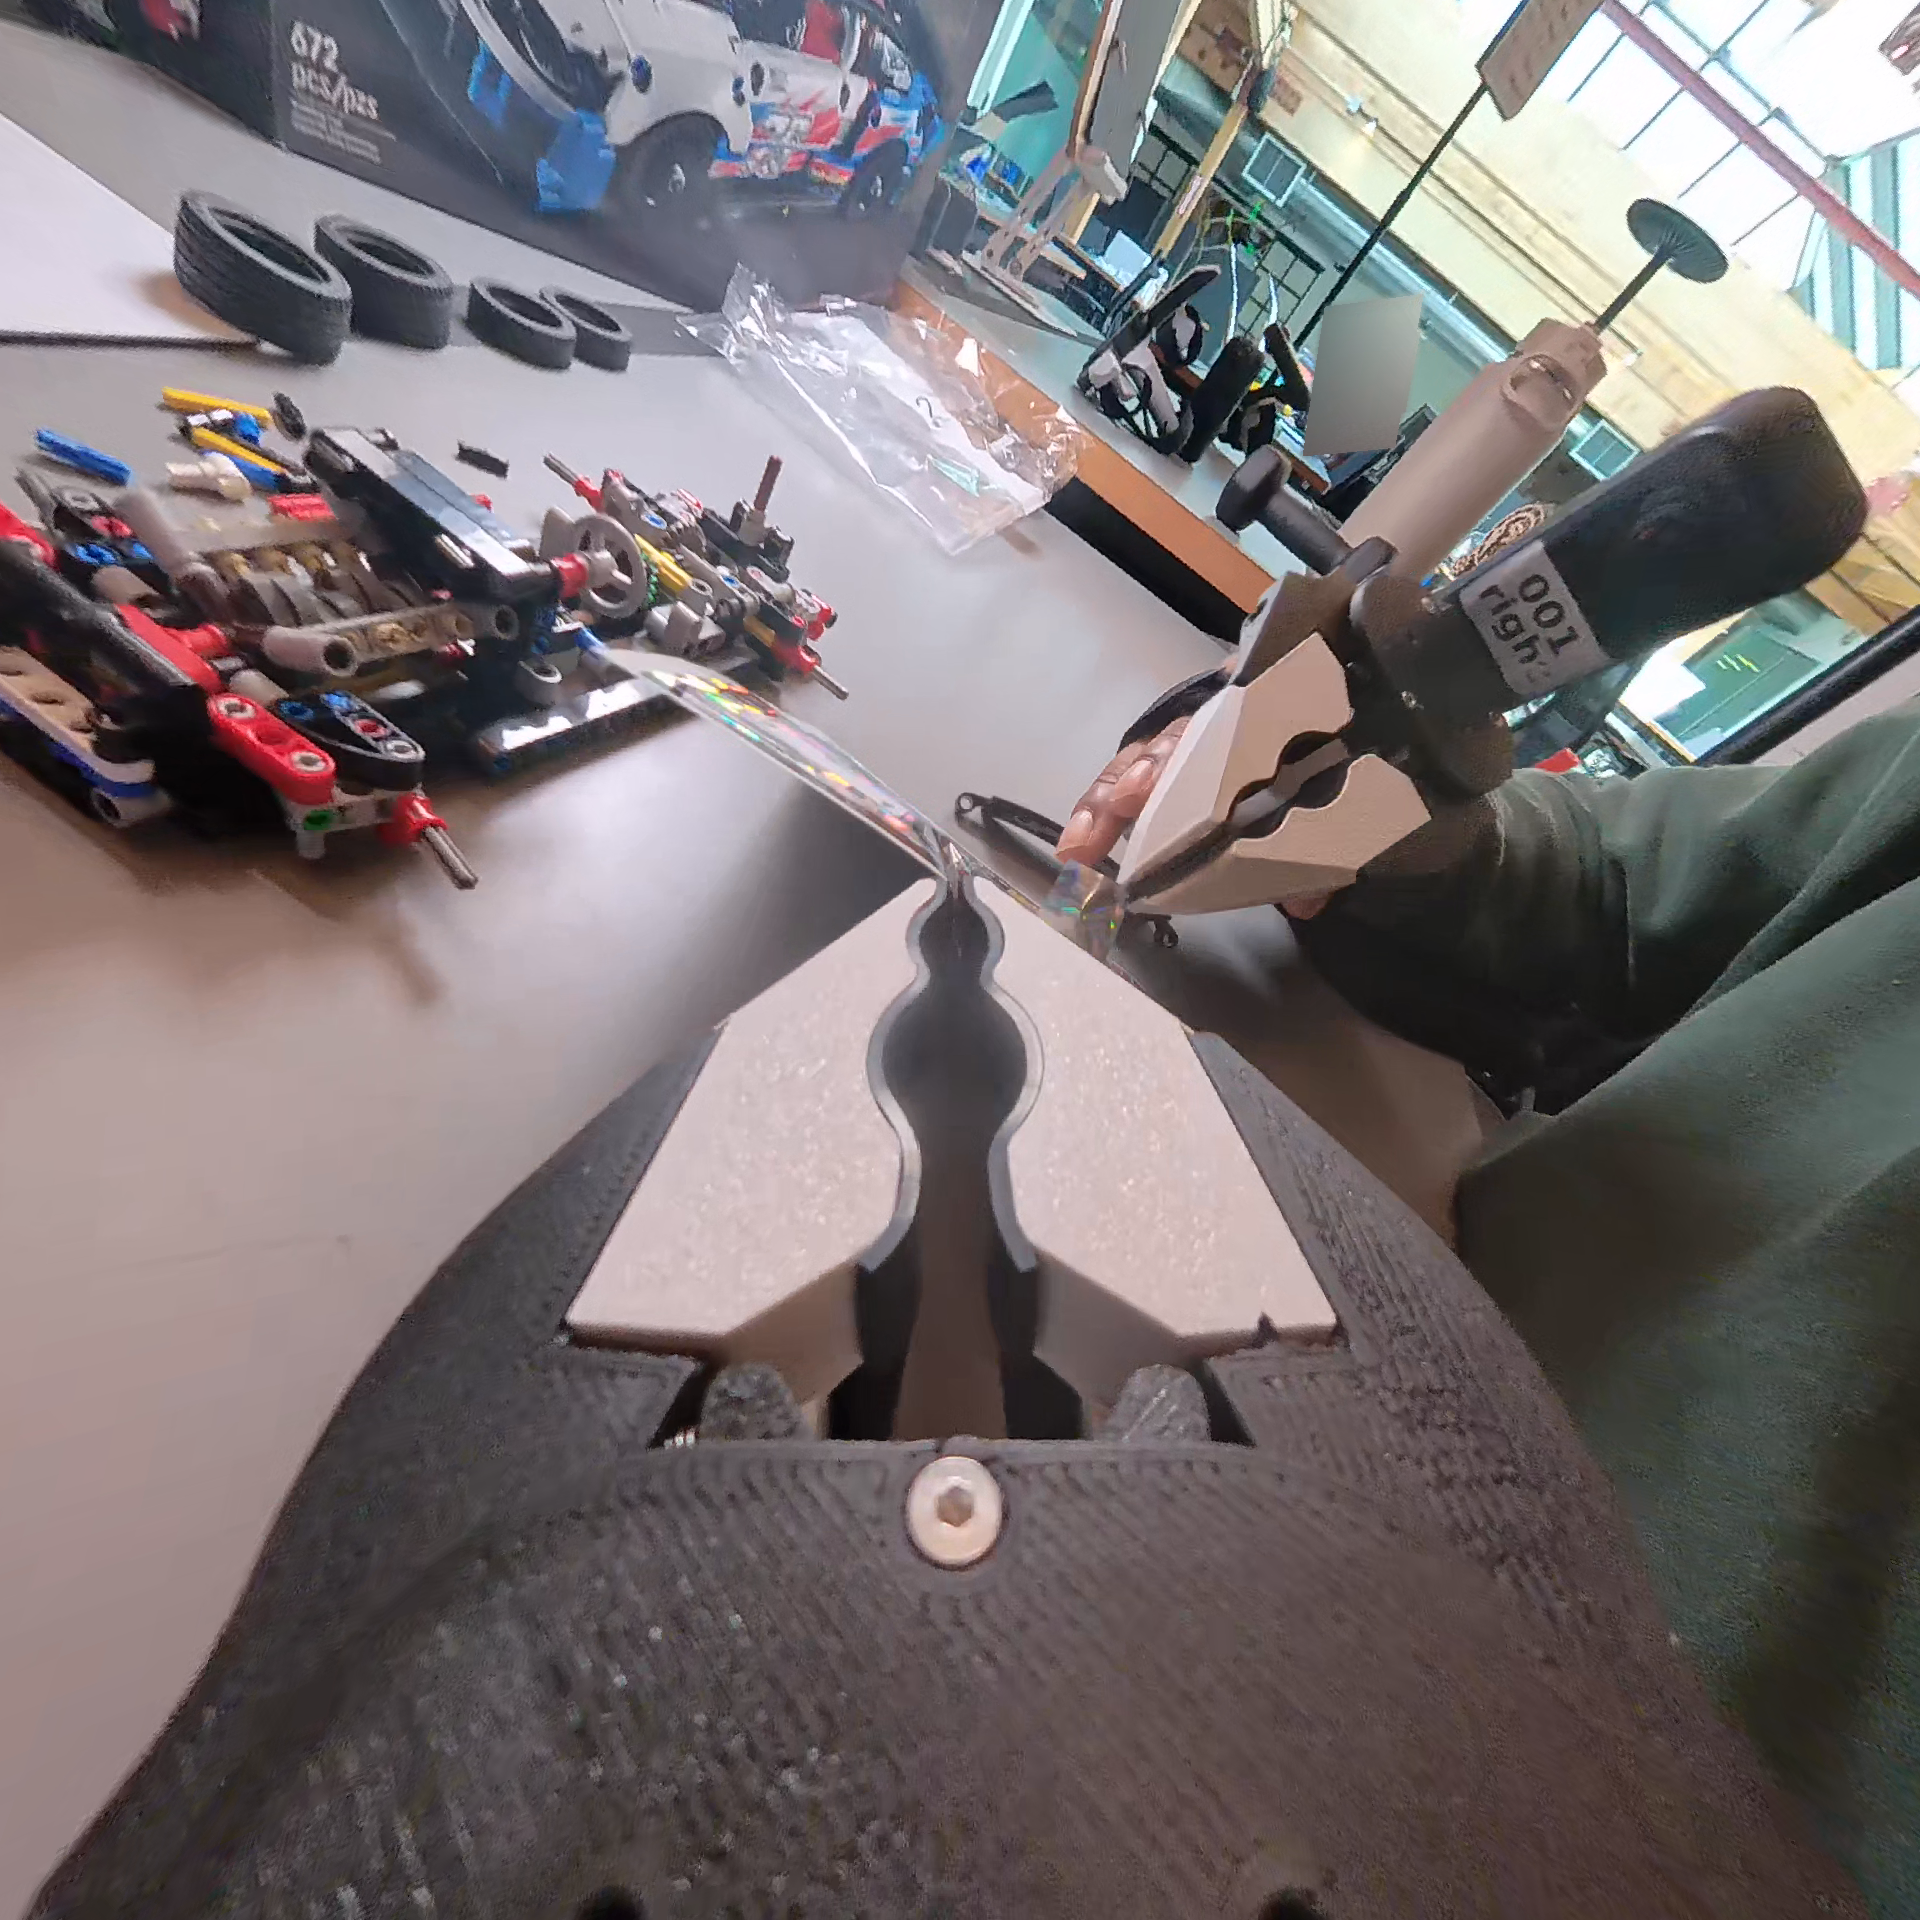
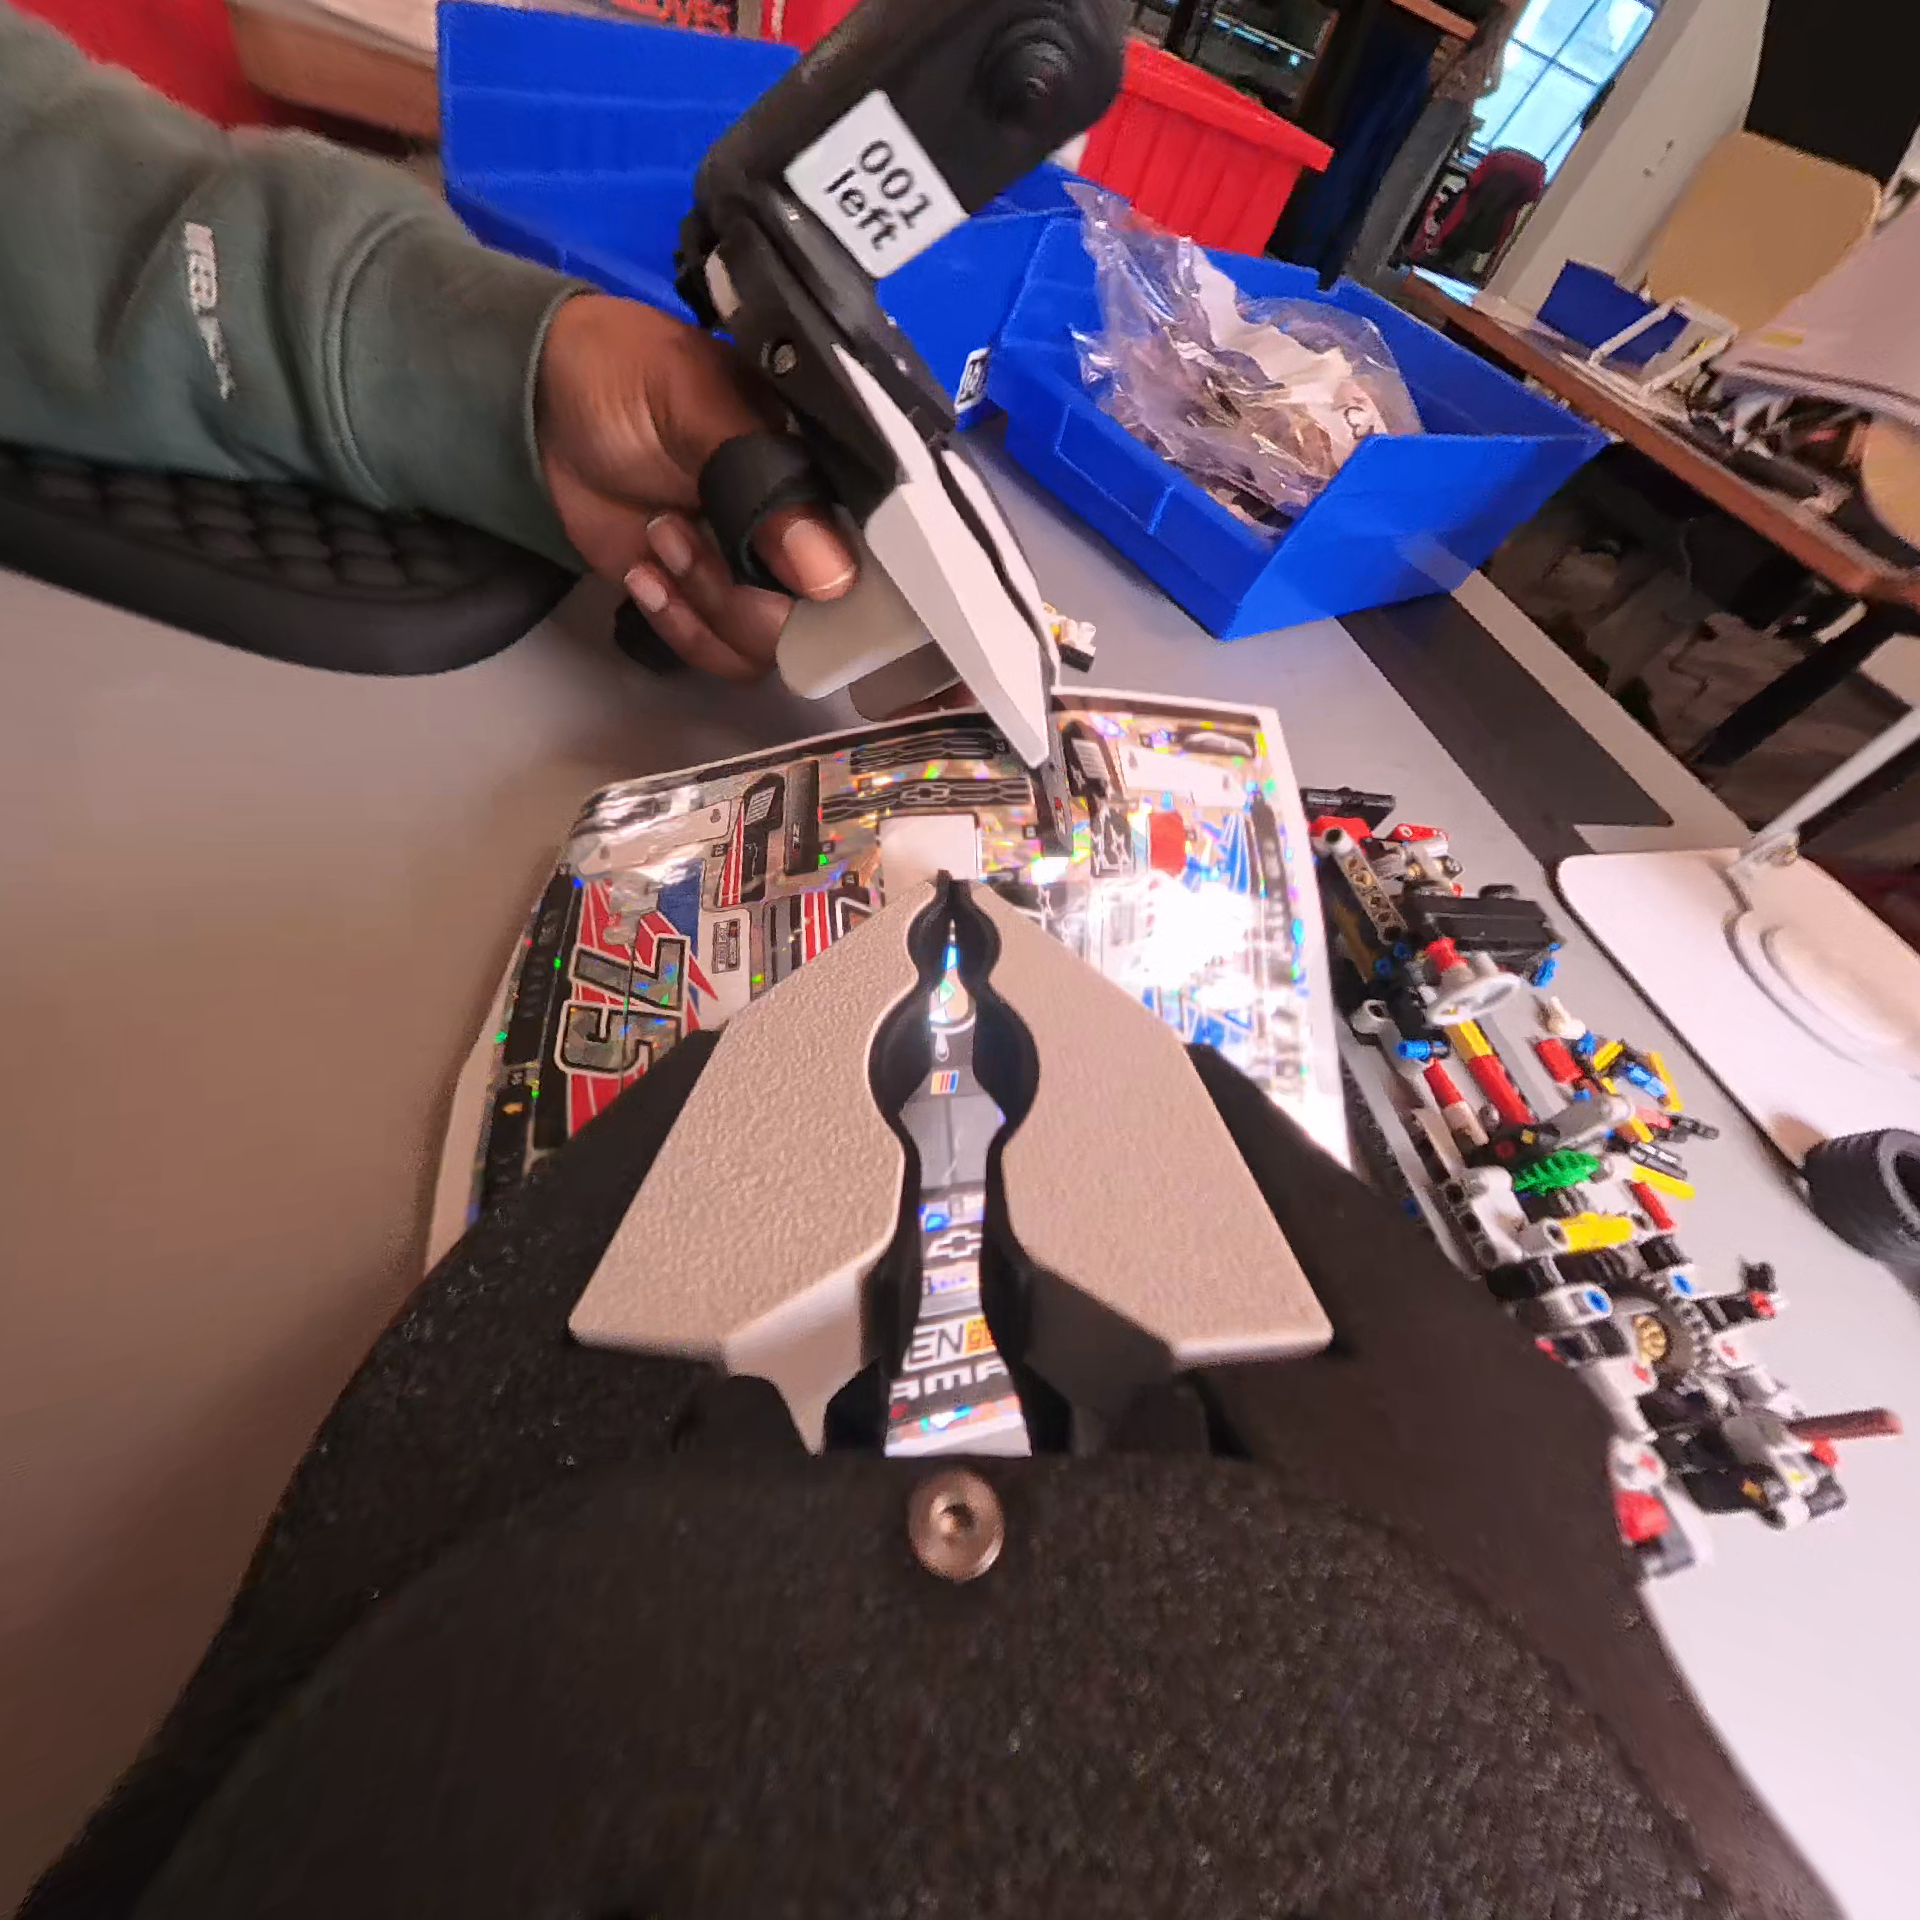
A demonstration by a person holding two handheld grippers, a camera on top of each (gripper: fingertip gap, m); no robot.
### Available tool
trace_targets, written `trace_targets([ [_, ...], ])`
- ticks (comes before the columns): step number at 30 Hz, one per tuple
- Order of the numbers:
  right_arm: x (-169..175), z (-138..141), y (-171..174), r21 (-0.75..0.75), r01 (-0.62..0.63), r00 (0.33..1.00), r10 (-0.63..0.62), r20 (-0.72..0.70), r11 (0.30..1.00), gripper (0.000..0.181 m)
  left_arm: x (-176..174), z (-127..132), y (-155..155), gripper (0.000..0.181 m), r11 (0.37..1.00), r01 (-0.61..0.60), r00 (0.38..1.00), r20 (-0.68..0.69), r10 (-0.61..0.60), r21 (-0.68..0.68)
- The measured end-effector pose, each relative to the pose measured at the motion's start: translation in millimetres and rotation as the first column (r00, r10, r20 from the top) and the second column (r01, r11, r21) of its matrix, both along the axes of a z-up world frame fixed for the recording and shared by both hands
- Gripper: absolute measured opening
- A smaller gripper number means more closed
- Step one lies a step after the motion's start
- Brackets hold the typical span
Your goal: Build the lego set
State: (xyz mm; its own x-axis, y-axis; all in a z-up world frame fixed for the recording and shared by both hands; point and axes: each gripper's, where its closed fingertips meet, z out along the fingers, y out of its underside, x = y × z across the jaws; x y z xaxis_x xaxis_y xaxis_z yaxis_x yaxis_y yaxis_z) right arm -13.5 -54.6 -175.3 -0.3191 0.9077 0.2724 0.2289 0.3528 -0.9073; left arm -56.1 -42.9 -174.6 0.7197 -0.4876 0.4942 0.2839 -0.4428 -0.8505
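A shiny holographic sticker sheet (image 2: pixel 644 997) is held up off the grey table (image 1: pixel 312 1091); in the left wrist view it (image 1: pixel 790 758) shows nearly edge-on. My left gripper (image 1: pixel 951 894) is shut on the sheet's edge; it also shows in the right wrist view (image 2: pixel 1049 774). My right gripper (image 2: pixel 951 888) is shut on a small shiny sticker (image 1: pixel 1081 904) at the sheet, beside a bare white patch (image 2: pixel 930 842). It also shows in the left wrist view (image 1: pixel 1132 888). The part-built Lego car chassis (image 1: pixel 343 644) lies beside the sheet (image 2: pixel 1538 1143).
Several black tyres (image 1: pixel 260 270) and loose small pieces (image 1: pixel 218 436) lie behind the chassis. The set's box (image 1: pixel 623 104) stands at the back, with an empty clear bag (image 1: pixel 894 405) beside it. Blue bins (image 2: pixel 1351 540) hold a bag of parts (image 2: pixel 1226 364).
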Motion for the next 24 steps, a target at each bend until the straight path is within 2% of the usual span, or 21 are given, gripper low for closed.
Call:
trace_targets([
  [1, -0.2, 1.3, 1.7, -0.032, 0.007, 1.000, -0.007, 0.002, 0.999, 0.000, -1.0, 2.8, -0.1, 0.000, 1.000, -0.003, 1.000, -0.004, 0.003, 0.019],
  [5, 0.1, 8.2, 5.9, -0.125, 0.022, 1.000, -0.022, -0.003, 0.992, 0.000, -3.5, 12.4, -1.6, 0.000, 0.996, -0.003, 1.000, -0.030, 0.006, 0.090],
  [11, 1.0, 13.4, 3.7, -0.146, 0.013, 1.000, -0.016, -0.015, 0.989, 0.000, -5.4, 20.9, -3.8, 0.000, 0.987, 0.008, 0.999, -0.045, -0.001, 0.159],
  [24, -0.2, 14.8, 9.8, -0.339, 0.007, 1.000, 0.002, 0.025, 0.941, 0.000, -7.7, 14.8, -3.5, 0.000, 0.986, 0.033, 0.997, -0.070, -0.021, 0.162],
])
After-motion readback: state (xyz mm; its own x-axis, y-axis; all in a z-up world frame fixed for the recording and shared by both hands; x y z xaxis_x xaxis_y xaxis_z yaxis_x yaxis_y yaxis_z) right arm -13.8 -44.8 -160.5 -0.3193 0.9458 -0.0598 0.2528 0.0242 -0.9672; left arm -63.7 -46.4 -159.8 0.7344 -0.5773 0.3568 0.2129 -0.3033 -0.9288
